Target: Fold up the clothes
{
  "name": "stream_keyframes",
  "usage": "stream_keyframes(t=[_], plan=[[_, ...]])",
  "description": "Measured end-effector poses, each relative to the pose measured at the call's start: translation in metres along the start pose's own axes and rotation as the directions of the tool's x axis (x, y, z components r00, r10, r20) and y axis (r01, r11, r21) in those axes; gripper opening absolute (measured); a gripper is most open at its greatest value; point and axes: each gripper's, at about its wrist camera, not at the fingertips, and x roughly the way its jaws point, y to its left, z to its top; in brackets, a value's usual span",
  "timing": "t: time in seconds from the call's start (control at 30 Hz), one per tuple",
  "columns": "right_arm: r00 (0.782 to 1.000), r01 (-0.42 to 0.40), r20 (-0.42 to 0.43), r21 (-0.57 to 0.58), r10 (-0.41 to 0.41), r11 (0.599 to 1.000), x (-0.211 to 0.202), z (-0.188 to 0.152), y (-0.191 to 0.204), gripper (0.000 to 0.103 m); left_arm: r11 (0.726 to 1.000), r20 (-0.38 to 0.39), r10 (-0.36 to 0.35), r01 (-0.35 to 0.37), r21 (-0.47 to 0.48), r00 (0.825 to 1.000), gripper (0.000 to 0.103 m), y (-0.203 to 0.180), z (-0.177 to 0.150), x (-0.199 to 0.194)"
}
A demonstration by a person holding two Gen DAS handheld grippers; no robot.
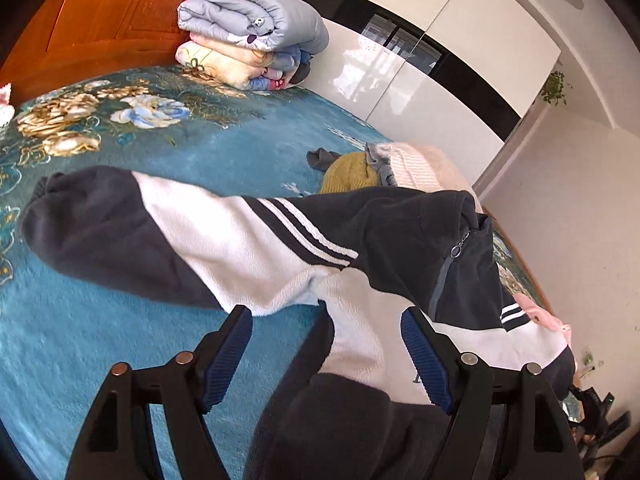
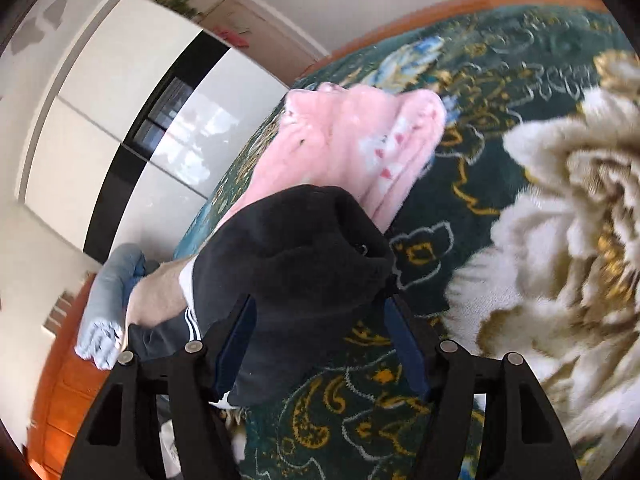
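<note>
Two grippers stand with jaws apart, gripping nothing. Left gripper (image 1: 326, 334) hovers over the navy-and-white fleece jacket (image 1: 248, 240), laid flat on the blue floral bedspread (image 1: 120, 344) for folding; right gripper (image 2: 322, 330) straddles its dark sleeve (image 2: 296, 256), near pink clothing (image 2: 352, 148).

Floral teal bed (image 1: 120, 340): navy-white jacket (image 1: 224, 236), folded blankets (image 1: 248, 40), clothes heap (image 1: 384, 168).
</note>
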Motion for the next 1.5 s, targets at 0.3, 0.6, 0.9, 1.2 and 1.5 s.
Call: stream_keyframes(t=[0.3,0.6,0.9,1.2,1.5], plan=[[0.998,-0.024,0.066,0.059,0.020,0.998,0.033,0.019,-0.004,0.062,0.999,-0.017,0.020,-0.021,-0.045,1.000,0.080,0.020,-0.010,0.010],[0.993,0.025,0.121,-0.174,-0.004,0.984,-0.033,0.021,0.083,0.025,0.998,0.047,0.006,-0.003,-0.055,0.999,0.080,0.051,0.011,0.000],[0.983,0.012,0.152,-0.618,0.105,0.786,-0.114,-0.060,0.342,0.024,0.980,0.097,-0.008,0.027,-0.197,0.995,0.080,0.096,0.020,-0.027],[0.996,-0.082,-0.082,-0.836,0.024,0.542,0.049,-0.278,0.442,0.024,0.957,0.085,0.177,-0.151,-0.247,0.981,0.080,0.135,0.025,-0.055],[0.967,-0.028,-0.143,-0.882,-0.211,0.470,0.172,-0.392,0.410,0.024,0.929,0.046,0.187,-0.162,-0.333,0.981,0.080,0.168,0.026,-0.052]])
